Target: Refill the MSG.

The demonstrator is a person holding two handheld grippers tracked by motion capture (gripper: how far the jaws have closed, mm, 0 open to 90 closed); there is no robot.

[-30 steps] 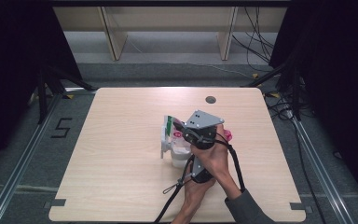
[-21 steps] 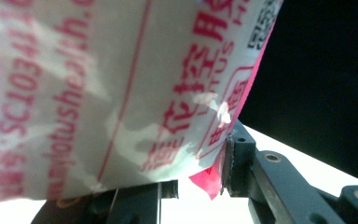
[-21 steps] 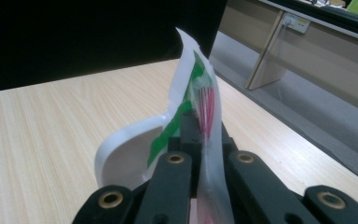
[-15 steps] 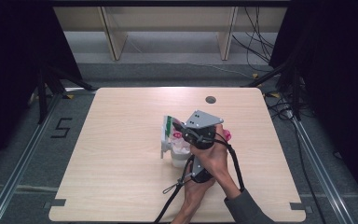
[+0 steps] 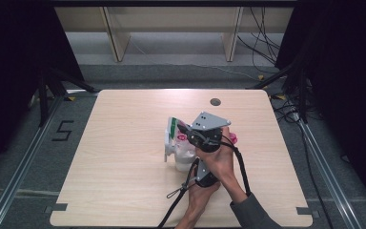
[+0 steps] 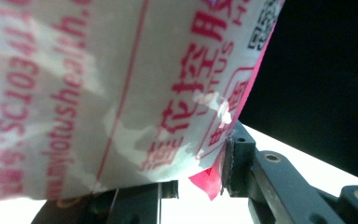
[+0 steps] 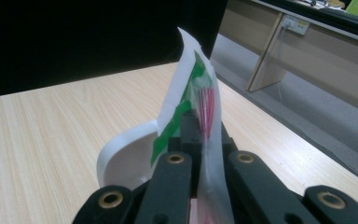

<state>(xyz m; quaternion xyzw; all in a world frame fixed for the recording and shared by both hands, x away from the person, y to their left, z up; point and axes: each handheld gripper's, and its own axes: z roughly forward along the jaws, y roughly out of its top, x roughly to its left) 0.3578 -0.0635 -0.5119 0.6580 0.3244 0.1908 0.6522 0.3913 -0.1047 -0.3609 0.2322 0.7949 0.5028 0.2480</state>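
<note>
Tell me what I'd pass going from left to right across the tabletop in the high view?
Bare table → white packet with red and green print → grey three-cornered plate on the right gripper → pink bit of packaging → bare table again.

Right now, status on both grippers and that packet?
Right gripper shut on the packet's top edge. Left gripper clamped on its printed side. Packet held above the table. Nothing in the way.

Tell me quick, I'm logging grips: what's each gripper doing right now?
Left gripper: closed on the white packet.
Right gripper: closed on the packet's top edge.
</note>
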